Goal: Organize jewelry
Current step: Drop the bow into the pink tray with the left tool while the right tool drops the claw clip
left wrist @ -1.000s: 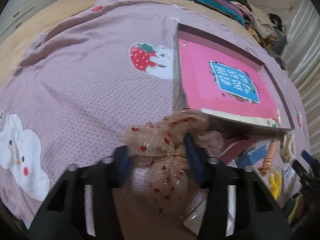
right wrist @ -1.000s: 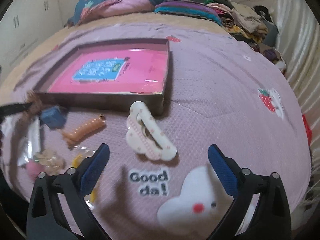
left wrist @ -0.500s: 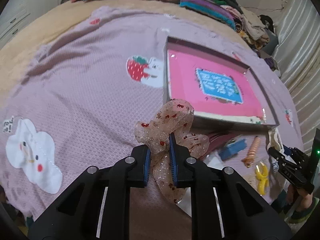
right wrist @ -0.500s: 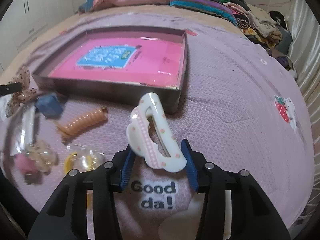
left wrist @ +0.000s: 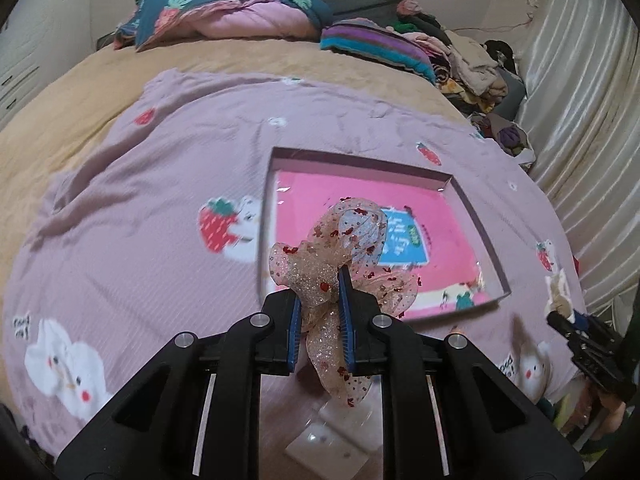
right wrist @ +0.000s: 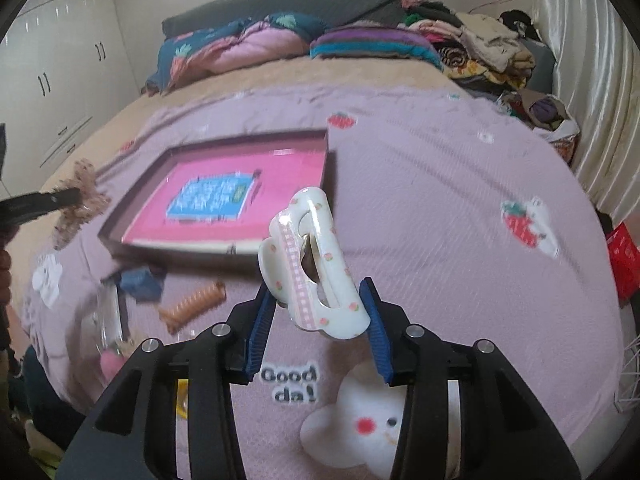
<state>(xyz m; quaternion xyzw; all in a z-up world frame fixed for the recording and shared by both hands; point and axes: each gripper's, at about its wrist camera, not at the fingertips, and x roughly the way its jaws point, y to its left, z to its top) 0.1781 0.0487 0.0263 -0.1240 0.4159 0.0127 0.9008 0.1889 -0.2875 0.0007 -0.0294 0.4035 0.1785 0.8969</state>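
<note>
The left gripper [left wrist: 320,316] is pressed tight on a sheer bow [left wrist: 340,264] with red flecks, held up clear of the blanket [left wrist: 140,240] and in front of the box [left wrist: 460,192]. The right gripper [right wrist: 316,320] pinches a white hair claw [right wrist: 312,264], also lifted off the blanket. Below it lie an orange coil tie [right wrist: 192,304] and a blue item [right wrist: 138,282], just beside the near wall of the pink-lined box. Piled bedding [right wrist: 240,46] sits far behind.

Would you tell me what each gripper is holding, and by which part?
Left gripper: sheer bow, at its gathered middle. Right gripper: white claw clip, across its lower end.
</note>
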